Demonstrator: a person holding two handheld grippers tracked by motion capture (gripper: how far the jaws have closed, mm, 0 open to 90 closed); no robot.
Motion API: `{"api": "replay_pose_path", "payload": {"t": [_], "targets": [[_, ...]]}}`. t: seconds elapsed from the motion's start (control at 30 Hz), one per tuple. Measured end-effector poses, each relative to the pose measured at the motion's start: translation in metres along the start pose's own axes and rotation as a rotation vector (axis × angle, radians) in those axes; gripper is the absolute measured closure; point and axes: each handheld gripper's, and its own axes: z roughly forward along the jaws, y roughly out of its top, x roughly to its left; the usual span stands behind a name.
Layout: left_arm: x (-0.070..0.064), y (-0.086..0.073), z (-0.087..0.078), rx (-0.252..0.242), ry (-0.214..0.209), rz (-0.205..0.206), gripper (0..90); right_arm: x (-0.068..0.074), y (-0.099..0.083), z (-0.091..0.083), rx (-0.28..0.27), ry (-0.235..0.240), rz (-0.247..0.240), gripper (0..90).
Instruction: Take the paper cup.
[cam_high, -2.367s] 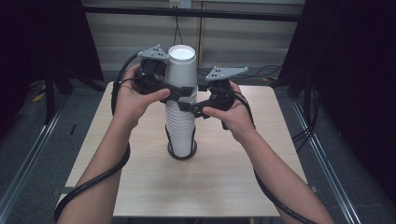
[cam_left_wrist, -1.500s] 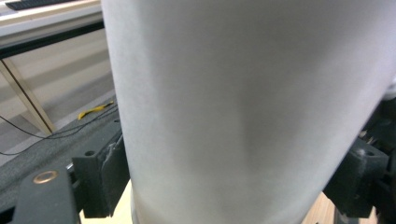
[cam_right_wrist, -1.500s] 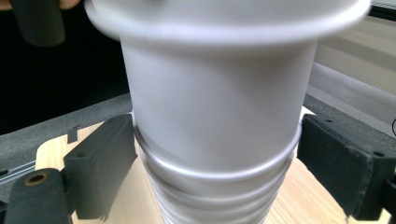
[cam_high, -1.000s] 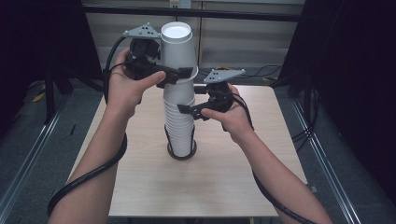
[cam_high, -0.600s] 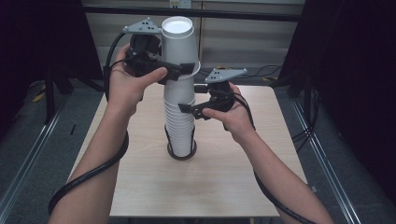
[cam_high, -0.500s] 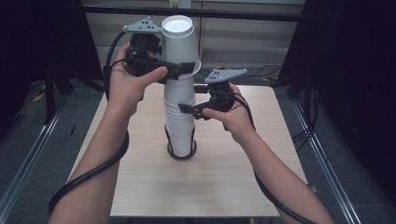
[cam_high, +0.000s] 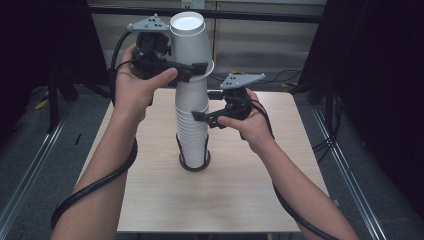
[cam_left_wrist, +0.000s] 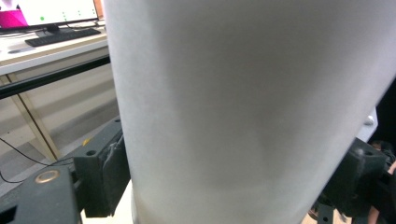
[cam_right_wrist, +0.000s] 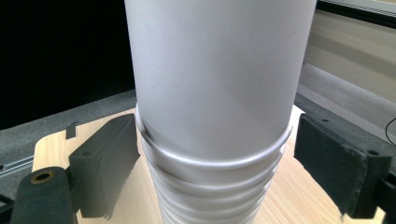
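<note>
Top cup (cam_high: 189, 40): thin paper, light, crushable; above the cup stack (cam_high: 193, 131)
Left hand-held gripper (cam_high: 186, 71): pinching its wall near the rim
Right hand-held gripper (cam_high: 200, 116): spread, jaws flanking the stack
Surface (cam_high: 240, 190): under the stack

My left gripper view cuts the lifted cup (cam_left_wrist: 243, 107) off at top and bottom, hiding its rim. My right gripper view crops the stack (cam_right_wrist: 215, 186) below, and the bench (cam_high: 225, 200) behind it is hidden.
</note>
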Motion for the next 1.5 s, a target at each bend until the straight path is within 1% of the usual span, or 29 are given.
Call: {"api": "replay_pose_path", "payload": {"t": [0.17,0.23,0.33,0.37,0.4,0.47,0.5,0.53,0.6,0.63,0.7,0.8,0.83,0.9,0.93,1.0,1.03,1.07,1.1,1.13,1.17,1.2,1.23,1.27,1.37,1.4,1.43,1.47,1.5], "targets": [[0.001,0.000,-0.004,0.000,-0.002,0.008,15.9,-0.001,-0.001,-0.001,0.002,-0.005,0.001,13.1],[0.001,0.000,-0.008,-0.003,0.004,-0.001,15.9,-0.002,-0.002,-0.001,0.003,-0.008,0.000,13.1],[0.002,0.000,-0.011,-0.002,-0.002,0.000,15.9,-0.002,-0.002,-0.001,0.003,-0.007,-0.002,13.1],[0.002,0.000,-0.013,0.009,0.002,0.002,15.9,-0.002,-0.003,-0.002,0.003,-0.008,-0.002,13.1],[0.003,-0.001,-0.014,0.009,0.005,0.002,15.9,-0.002,-0.003,-0.002,0.004,-0.009,-0.001,13.1],[0.004,-0.001,-0.018,0.015,0.001,0.005,15.9,-0.002,-0.003,-0.002,0.005,-0.009,0.000,13.1],[0.005,-0.002,-0.023,0.008,0.003,-0.004,15.9,-0.002,-0.004,-0.003,0.007,-0.010,-0.001,13.1],[0.006,-0.002,-0.026,0.009,0.003,-0.002,15.9,-0.002,-0.004,-0.003,0.008,-0.010,-0.001,13.1],[0.007,-0.003,-0.028,0.005,0.008,-0.008,15.9,-0.003,-0.005,-0.004,0.009,-0.013,-0.001,13.1],[0.008,-0.004,-0.034,0.001,0.006,-0.013,15.9,-0.003,-0.005,-0.004,0.009,-0.012,0.000,13.1],[0.009,-0.005,-0.036,0.006,0.006,-0.011,15.9,-0.003,-0.005,-0.005,0.009,-0.012,-0.001,13.2],[0.013,-0.008,-0.048,0.007,0.011,-0.010,15.9,-0.004,-0.007,-0.006,0.011,-0.016,0.001,13.1],[0.014,-0.009,-0.051,0.006,0.010,-0.018,15.9,-0.004,-0.008,-0.006,0.013,-0.015,0.004,13.1],[0.016,-0.012,-0.057,0.008,0.014,-0.020,15.9,-0.005,-0.009,-0.006,0.012,-0.015,0.006,13.1],[0.016,-0.012,-0.057,0.008,0.014,-0.020,15.9,-0.005,-0.009,-0.006,0.012,-0.015,0.006,13.1],[0.018,-0.014,-0.064,0.008,0.021,-0.021,15.8,-0.006,-0.010,-0.007,0.011,-0.013,0.007,13.1],[0.020,-0.017,-0.070,0.005,0.023,-0.026,15.8,-0.006,-0.011,-0.007,0.012,-0.013,0.009,13.1],[0.020,-0.017,-0.070,0.005,0.023,-0.026,15.8,-0.006,-0.011,-0.007,0.012,-0.013,0.009,13.1],[0.022,-0.022,-0.076,0.009,0.040,-0.028,15.8,-0.006,-0.013,-0.007,0.014,-0.011,0.010,13.1],[0.022,-0.022,-0.076,0.009,0.040,-0.028,15.8,-0.006,-0.013,-0.007,0.014,-0.011,0.010,13.1],[0.024,-0.029,-0.081,0.010,0.044,-0.039,15.8,-0.007,-0.014,-0.008,0.017,-0.011,0.008,13.1],[0.024,-0.029,-0.081,0.010,0.044,-0.039,15.8,-0.007,-0.014,-0.008,0.017,-0.011,0.008,13.1],[0.027,-0.037,-0.084,0.022,0.051,-0.040,15.8,-0.008,-0.016,-0.009,0.019,-0.012,0.008,13.1],[0.027,-0.037,-0.084,0.022,0.051,-0.040,15.8,-0.008,-0.016,-0.009,0.019,-0.012,0.008,13.1],[0.030,-0.049,-0.089,0.034,0.055,-0.049,15.8,-0.010,-0.021,-0.013,0.024,-0.013,0.013,13.1],[0.031,-0.058,-0.091,0.045,0.057,-0.053,15.8,-0.011,-0.022,-0.014,0.026,-0.013,0.011,13.1],[0.032,-0.062,-0.092,0.049,0.057,-0.055,15.9,-0.012,-0.024,-0.015,0.024,-0.014,0.014,13.1],[0.032,-0.062,-0.092,0.049,0.057,-0.055,15.9,-0.012,-0.024,-0.015,0.024,-0.014,0.014,13.1],[0.034,-0.071,-0.094,0.064,0.063,-0.059,16.0,-0.012,-0.026,-0.017,0.024,-0.012,0.015,13.1]]}}
